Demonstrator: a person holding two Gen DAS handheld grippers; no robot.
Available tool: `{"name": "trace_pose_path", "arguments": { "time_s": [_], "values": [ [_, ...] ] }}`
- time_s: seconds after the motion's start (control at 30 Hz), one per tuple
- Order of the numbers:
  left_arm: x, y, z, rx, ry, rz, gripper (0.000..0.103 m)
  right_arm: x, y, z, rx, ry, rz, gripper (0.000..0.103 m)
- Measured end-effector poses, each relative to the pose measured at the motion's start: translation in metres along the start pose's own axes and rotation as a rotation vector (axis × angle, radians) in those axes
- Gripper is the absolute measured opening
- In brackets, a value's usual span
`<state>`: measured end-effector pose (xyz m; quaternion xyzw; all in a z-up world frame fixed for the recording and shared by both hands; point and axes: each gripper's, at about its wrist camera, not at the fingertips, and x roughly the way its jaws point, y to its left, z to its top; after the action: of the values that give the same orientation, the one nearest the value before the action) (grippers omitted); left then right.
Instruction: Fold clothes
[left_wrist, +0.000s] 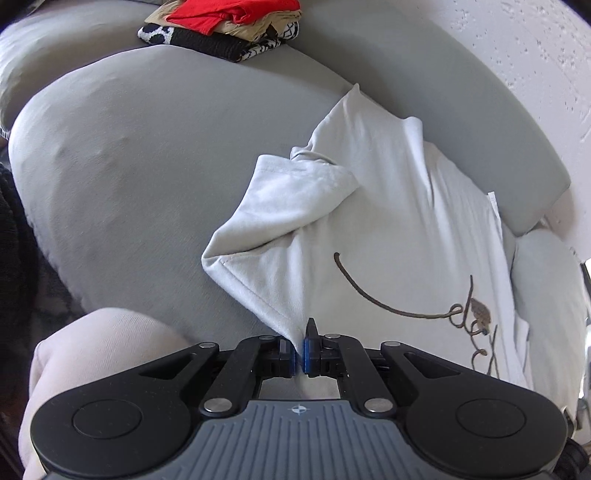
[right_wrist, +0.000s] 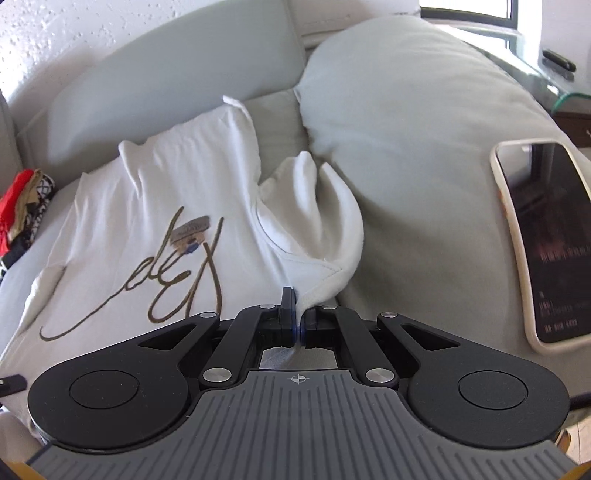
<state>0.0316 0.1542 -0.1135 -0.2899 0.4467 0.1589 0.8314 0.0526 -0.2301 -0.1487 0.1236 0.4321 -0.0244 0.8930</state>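
A white T-shirt (left_wrist: 399, 229) lies spread on a grey sofa (left_wrist: 147, 166), its upper part resting against the back cushion (right_wrist: 173, 74). The left gripper (left_wrist: 299, 354) is clamped on a stitched hem corner at one side of the shirt; the right gripper (right_wrist: 298, 325) is pinched on a hemmed edge at the other side, cloth drawn between its blue pads. Both held parts are lifted and folded over — soft, slack knit with rounded creases.

A looping brown script print (right_wrist: 166, 280) crosses the shirt's chest, with a small patch-like motif above it, too blurred to read.

A stack of folded clothes (left_wrist: 225, 26) sits farther along the seat, well apart from the shirt: red on top, tan beneath, black-and-white patterned cloth at the bottom. A phone (right_wrist: 543, 243) in a pale case lies screen-up on the plump arm cushion (right_wrist: 424, 110) just beside the right gripper. A pale rounded shape (left_wrist: 92, 354) — possibly a knee — sits below the left gripper. Behind the sofa is a rough white textured wall (left_wrist: 535, 55).
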Motion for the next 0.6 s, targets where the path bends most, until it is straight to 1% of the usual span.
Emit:
{"name": "trace_pose_path", "arguments": {
  "time_s": [0.07,0.1,0.13,0.17,0.2,0.23,0.27,0.3,0.37,0.4,0.43,0.53,0.6],
  "values": [
    [0.0,-0.003,-0.004,0.043,-0.008,0.031,0.005,0.002,0.002,0.0,-0.002,0.023,0.012,0.002],
    [0.002,-0.006,-0.004,0.07,0.001,0.049,0.007,0.003,0.002,0.001,0.001,0.039,0.027,0.005],
    [0.005,-0.008,-0.004,0.096,0.026,0.075,0.008,0.003,-0.001,0.004,0.008,0.061,0.044,0.018],
    [0.006,-0.01,-0.005,0.117,0.051,0.102,0.011,0.002,-0.004,0.007,0.017,0.082,0.054,0.023],
    [0.005,-0.011,-0.006,0.135,0.072,0.128,0.017,-0.001,-0.009,0.009,0.03,0.095,0.072,0.037],
    [0.001,-0.012,-0.008,0.152,0.076,0.145,0.023,-0.007,-0.015,0.011,0.045,0.098,0.105,0.041],
    [-0.005,-0.013,-0.009,0.171,0.065,0.149,0.032,-0.014,-0.022,0.014,0.061,0.098,0.132,0.041],
    [-0.012,-0.014,-0.013,0.196,0.048,0.147,0.035,-0.02,-0.029,0.016,0.078,0.093,0.15,0.041],
    [-0.027,-0.019,-0.022,0.238,0.015,0.141,0.035,-0.03,-0.043,0.021,0.122,0.067,0.185,0.041],
    [-0.03,-0.023,-0.022,0.255,0.002,0.124,0.036,-0.031,-0.051,0.027,0.153,0.047,0.195,0.042],
    [-0.029,-0.03,-0.021,0.273,-0.003,0.099,0.036,-0.03,-0.058,0.033,0.18,0.028,0.197,0.045],
    [-0.024,-0.053,-0.018,0.339,0.0,0.023,0.038,-0.018,-0.072,0.054,0.25,-0.005,0.181,0.048],
    [-0.013,-0.072,-0.016,0.381,0.001,0.005,0.039,-0.003,-0.078,0.07,0.28,0.002,0.203,0.048]
  ]
}}
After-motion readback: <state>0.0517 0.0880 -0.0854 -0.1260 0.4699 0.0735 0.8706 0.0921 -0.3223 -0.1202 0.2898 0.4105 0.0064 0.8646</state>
